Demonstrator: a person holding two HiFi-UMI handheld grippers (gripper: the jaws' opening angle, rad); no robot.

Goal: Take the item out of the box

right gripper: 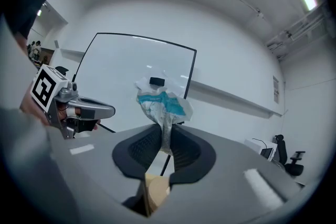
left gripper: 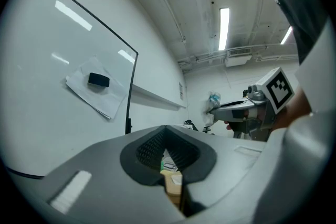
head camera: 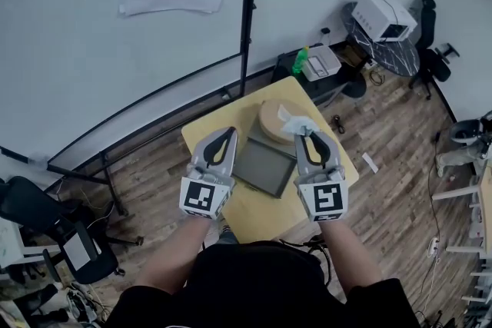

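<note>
A whiteboard (head camera: 92,50) is seen at the far left, with a small yellow table (head camera: 265,215) placed nearer. On the table a dark square tray (head camera: 264,167) is laid, and a round tan box (head camera: 273,119) is set just beyond it. The left gripper (left gripper: 167,131) is held closed and empty. The right gripper (right gripper: 164,131) is clamped on 1 crumpled white-and-teal packet (right gripper: 160,102), held over the box's right rim.
</note>
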